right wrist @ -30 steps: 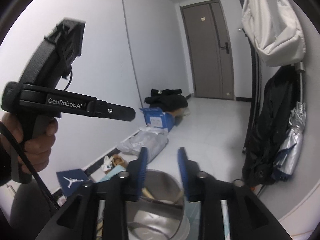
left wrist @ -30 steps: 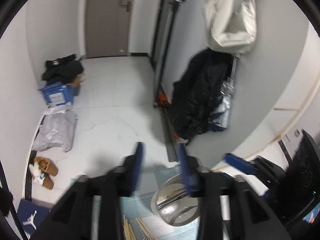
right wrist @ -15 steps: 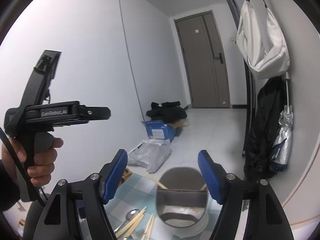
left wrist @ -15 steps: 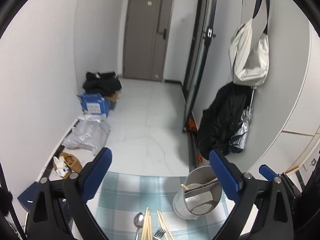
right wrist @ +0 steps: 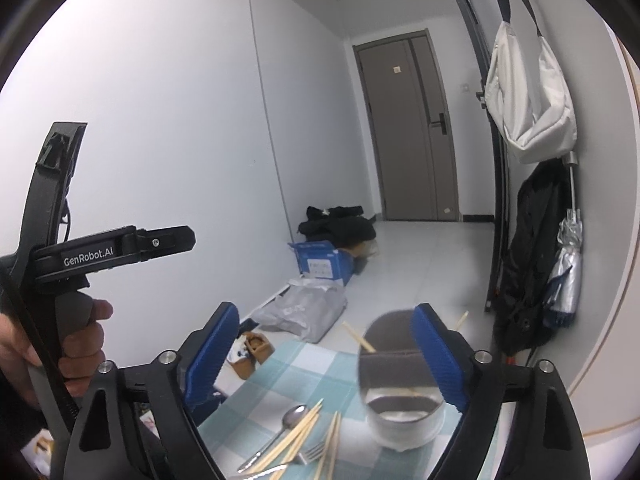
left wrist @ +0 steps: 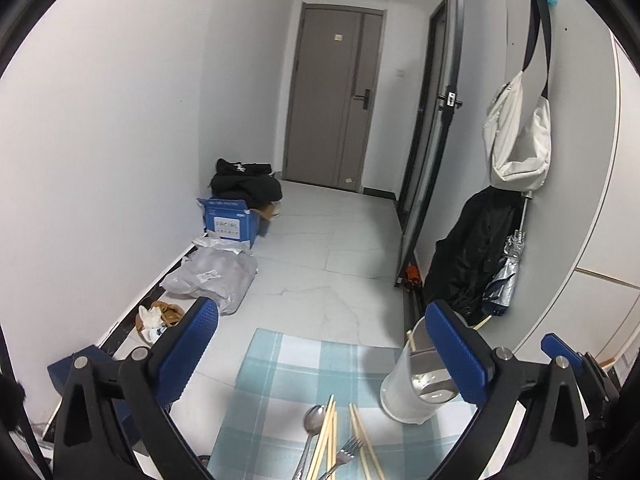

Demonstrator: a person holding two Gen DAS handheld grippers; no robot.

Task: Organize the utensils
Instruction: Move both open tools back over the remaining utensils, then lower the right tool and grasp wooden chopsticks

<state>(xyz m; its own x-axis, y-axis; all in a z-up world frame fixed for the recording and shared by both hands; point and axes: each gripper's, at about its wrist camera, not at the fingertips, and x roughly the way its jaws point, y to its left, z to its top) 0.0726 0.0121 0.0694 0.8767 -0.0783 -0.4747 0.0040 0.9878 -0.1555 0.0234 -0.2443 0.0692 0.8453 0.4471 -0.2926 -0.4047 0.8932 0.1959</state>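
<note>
Checked cloth (left wrist: 280,368) on white tiled floor (left wrist: 320,264)

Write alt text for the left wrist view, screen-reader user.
The open left gripper hangs above a blue-checked cloth where a spoon, a fork and loose chopsticks lie beside an upright metal utensil holder with a chopstick already in it. Beyond is a white-tiled hallway with a grey door, a blue box and hanging bags.
</note>
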